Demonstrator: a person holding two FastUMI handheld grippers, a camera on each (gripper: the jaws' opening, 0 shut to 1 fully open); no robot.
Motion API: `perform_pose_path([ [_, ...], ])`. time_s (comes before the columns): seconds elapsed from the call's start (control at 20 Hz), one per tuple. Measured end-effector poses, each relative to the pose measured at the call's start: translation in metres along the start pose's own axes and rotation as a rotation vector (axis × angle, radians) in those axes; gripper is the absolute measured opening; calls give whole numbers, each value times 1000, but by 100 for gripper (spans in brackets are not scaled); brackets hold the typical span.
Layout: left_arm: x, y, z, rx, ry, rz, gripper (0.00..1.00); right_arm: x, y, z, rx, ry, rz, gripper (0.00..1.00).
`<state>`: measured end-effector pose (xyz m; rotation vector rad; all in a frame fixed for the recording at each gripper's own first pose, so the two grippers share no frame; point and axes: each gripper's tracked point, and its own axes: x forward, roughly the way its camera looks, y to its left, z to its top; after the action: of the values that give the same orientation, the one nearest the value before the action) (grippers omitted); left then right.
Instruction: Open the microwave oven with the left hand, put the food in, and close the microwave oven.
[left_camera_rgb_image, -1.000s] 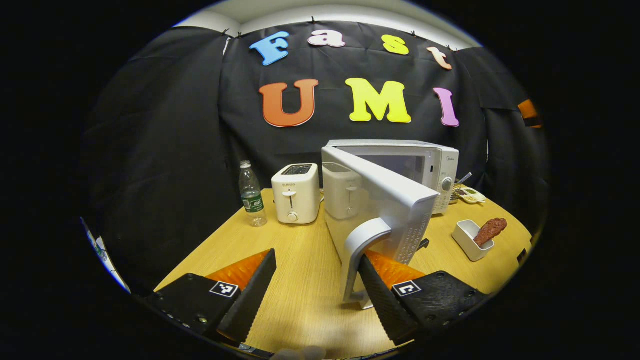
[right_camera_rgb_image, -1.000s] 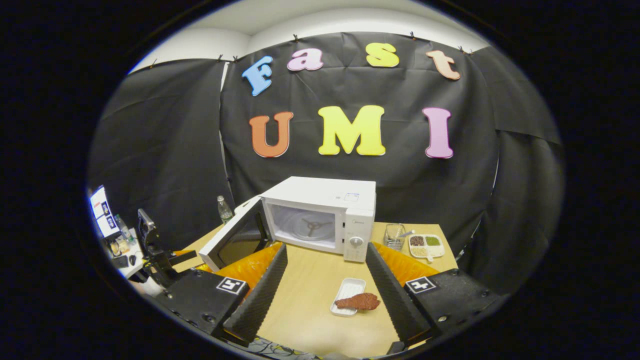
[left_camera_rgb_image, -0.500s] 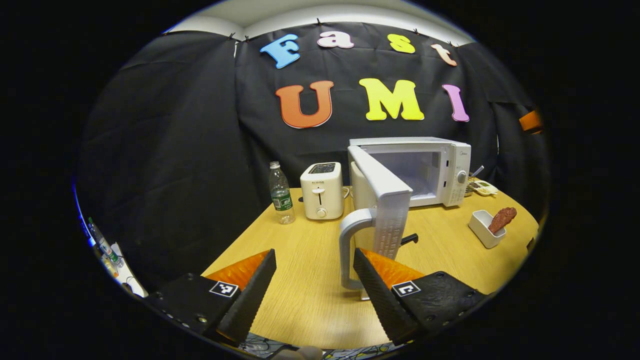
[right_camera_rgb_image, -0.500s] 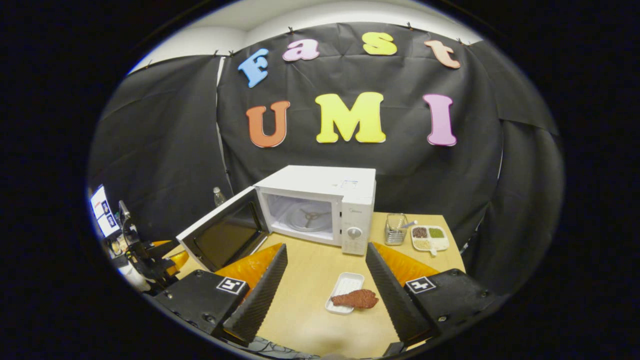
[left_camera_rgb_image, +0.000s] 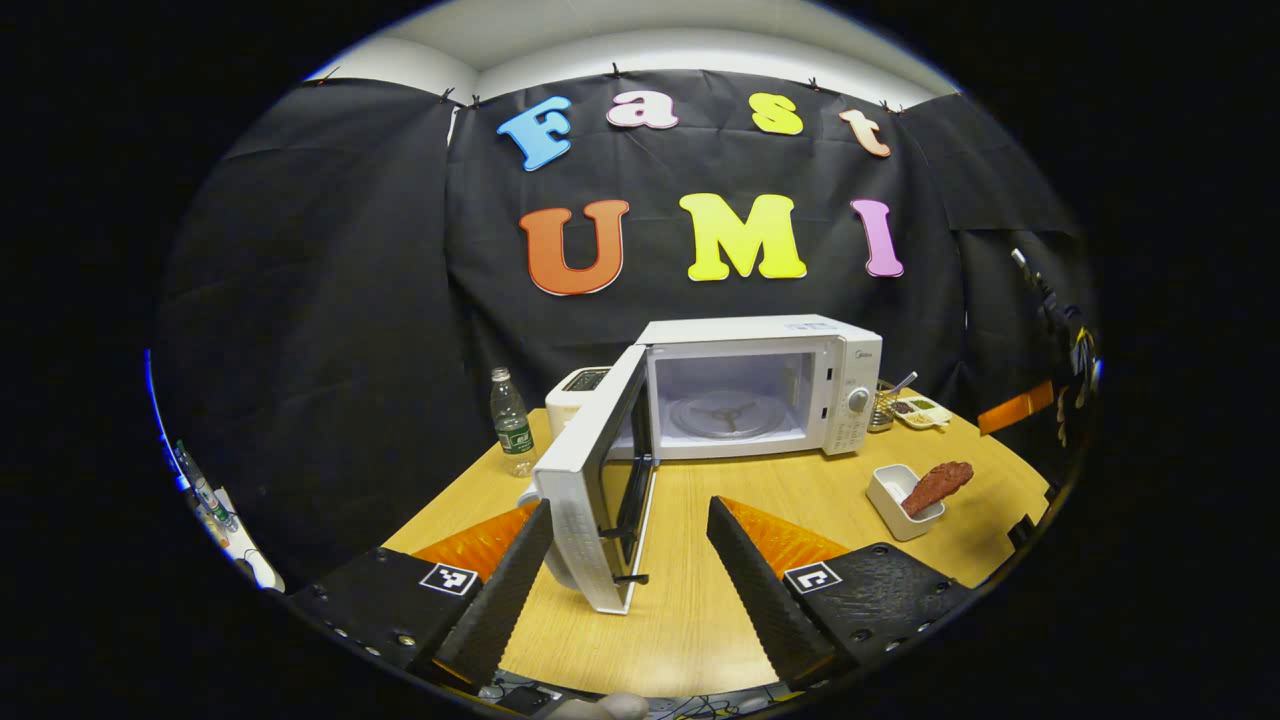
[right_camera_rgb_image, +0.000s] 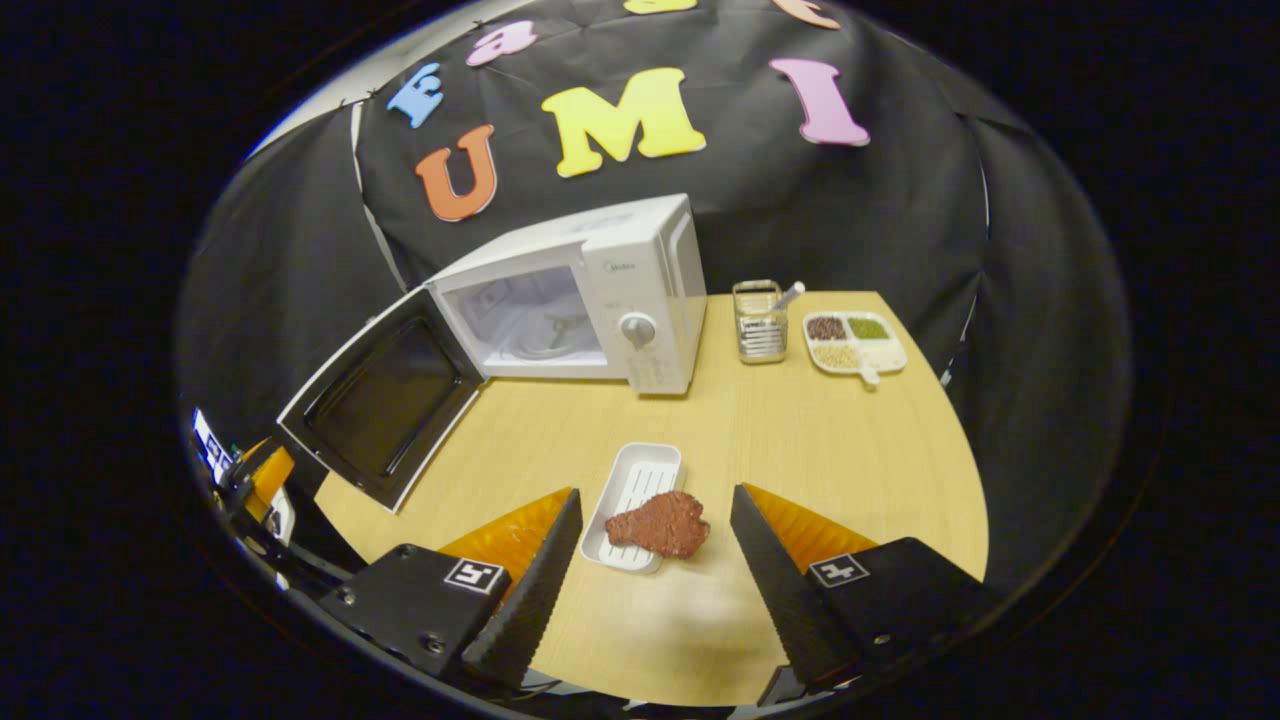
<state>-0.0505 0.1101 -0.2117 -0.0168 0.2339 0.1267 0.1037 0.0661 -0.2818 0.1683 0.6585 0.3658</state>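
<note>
Door (left_camera_rgb_image: 590, 500) swung wider, meat (right_camera_rgb_image: 658, 523) on tray (right_camera_rgb_image: 632, 492)

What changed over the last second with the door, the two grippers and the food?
The microwave door swung from partly open to wide open, and the left gripper, whose finger was hooked behind the handle, let go and backed off. The right gripper dropped toward the meat, jaws open. The meat stays on its white tray, untouched.

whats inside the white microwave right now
Inside the white microwave, behind its open door, sits a round glass turntable with nothing on it. The cavity's near left corner is hidden by the door.
</note>
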Motion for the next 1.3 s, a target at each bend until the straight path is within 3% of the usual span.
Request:
perform_pose_path([
  [0.2,9,-32,19,3,-12,16,95,38,-17,-27,119,132,89,79],
  [0.4,16,-63,27,-8,11,57,95,58,-11,-35,275,241,218,61],
  [0.5,18,-74,25,4,38,86,95,61,-6,-40,323,299,280,48],
  [0.6,16,-87,29,10,41,104,95,68,-10,-35,320,300,282,36],
  [0.65,15,-95,32,8,39,105,95,69,-10,-33,317,302,293,19],
  [0.7,15,-100,34,7,39,106,95,69,-9,-31,318,307,301,14],
  [0.75,15,-106,35,10,43,104,100,68,-8,-30,316,309,311,21],
  [0.8,15,-110,35,17,49,99,100,67,-8,-30,315,315,319,12],
  [0.85,16,-112,35,28,51,97,95,66,-7,-29,311,323,328,10],
  [1.15,27,-121,51,95,16,14,96,47,5,8,285,240,349,4],
  [1.2,31,-122,52,107,8,-11,96,42,13,20,285,217,358,12],
  [1.3,36,-123,55,122,-9,-64,95,32,34,44,294,168,361,11],
])
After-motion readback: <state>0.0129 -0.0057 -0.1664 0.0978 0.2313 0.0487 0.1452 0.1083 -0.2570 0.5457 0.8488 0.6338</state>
